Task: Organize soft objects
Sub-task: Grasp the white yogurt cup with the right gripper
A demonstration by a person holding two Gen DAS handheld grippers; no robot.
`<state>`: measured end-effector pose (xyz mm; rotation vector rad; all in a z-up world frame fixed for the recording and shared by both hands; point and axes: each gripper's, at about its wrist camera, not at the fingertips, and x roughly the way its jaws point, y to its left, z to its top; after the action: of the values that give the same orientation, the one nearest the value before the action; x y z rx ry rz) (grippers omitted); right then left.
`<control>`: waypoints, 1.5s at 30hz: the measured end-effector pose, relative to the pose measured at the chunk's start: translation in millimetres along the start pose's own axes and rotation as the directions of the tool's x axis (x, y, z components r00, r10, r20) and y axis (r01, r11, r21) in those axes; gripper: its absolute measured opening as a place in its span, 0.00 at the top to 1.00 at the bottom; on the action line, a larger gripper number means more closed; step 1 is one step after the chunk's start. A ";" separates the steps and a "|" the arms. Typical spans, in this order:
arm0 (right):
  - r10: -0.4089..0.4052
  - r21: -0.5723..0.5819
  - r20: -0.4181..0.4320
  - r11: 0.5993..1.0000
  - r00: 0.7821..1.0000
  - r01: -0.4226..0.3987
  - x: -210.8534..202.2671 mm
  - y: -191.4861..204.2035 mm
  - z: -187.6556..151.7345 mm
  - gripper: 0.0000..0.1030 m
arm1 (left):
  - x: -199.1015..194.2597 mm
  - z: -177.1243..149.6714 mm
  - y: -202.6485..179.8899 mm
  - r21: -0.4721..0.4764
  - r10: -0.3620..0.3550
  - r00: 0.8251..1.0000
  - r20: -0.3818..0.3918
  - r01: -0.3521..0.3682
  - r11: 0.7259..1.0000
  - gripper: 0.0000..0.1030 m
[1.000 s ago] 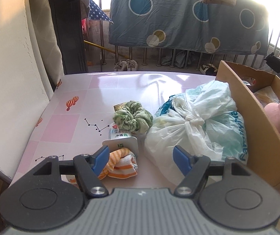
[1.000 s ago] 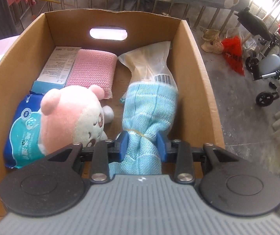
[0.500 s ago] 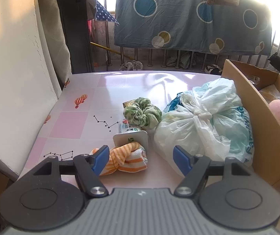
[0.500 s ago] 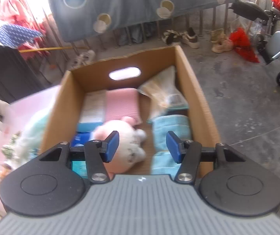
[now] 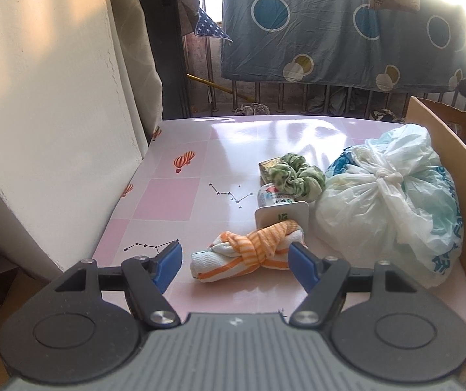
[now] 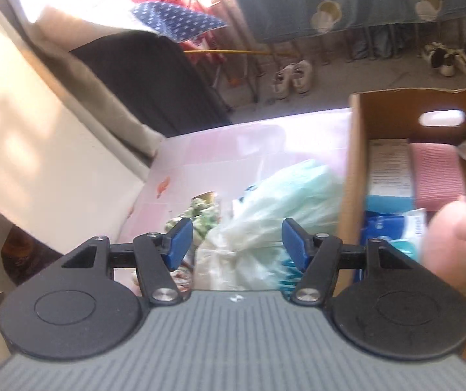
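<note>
Near the table's (image 5: 180, 202) front edge, the knotted orange-striped towel (image 5: 249, 255) is lying between the left gripper's (image 5: 234, 260) spread jaws; the right gripper (image 6: 237, 239) is hovering with its jaws apart above the tied plastic bag (image 6: 265, 215).

- Blue lettering on the tied plastic bag (image 5: 392, 208) by my left tool: too creased to read.
- Print on the small tube (image 5: 273, 197) and box label (image 6: 389, 166): illegible.

Blue circle-patterned sheet (image 5: 346, 29) on railing — white sneakers (image 6: 293, 76) below
</note>
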<state>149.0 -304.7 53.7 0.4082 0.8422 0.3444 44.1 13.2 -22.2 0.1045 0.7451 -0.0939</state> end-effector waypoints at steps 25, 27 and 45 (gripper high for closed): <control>0.026 -0.222 -0.219 0.972 0.975 -0.076 191.9 83.2 -52.1 0.72 | 90.6 18.5 11.0 0.081 -0.232 0.972 -0.042 0.235 0.969 0.61; 0.003 -0.226 -0.221 0.973 0.975 -0.054 198.1 80.9 -52.8 0.72 | 96.3 19.9 11.6 0.073 -0.242 0.969 -0.055 0.246 0.967 0.61; 0.004 -0.210 -0.194 0.977 0.981 -0.046 226.9 67.1 -49.3 0.77 | 130.7 29.8 14.4 0.004 -0.324 0.940 -0.109 0.327 0.945 0.55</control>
<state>242.5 -134.4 -90.0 0.1867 0.9785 0.4991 161.4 17.3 -88.5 0.0055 0.8641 -0.4155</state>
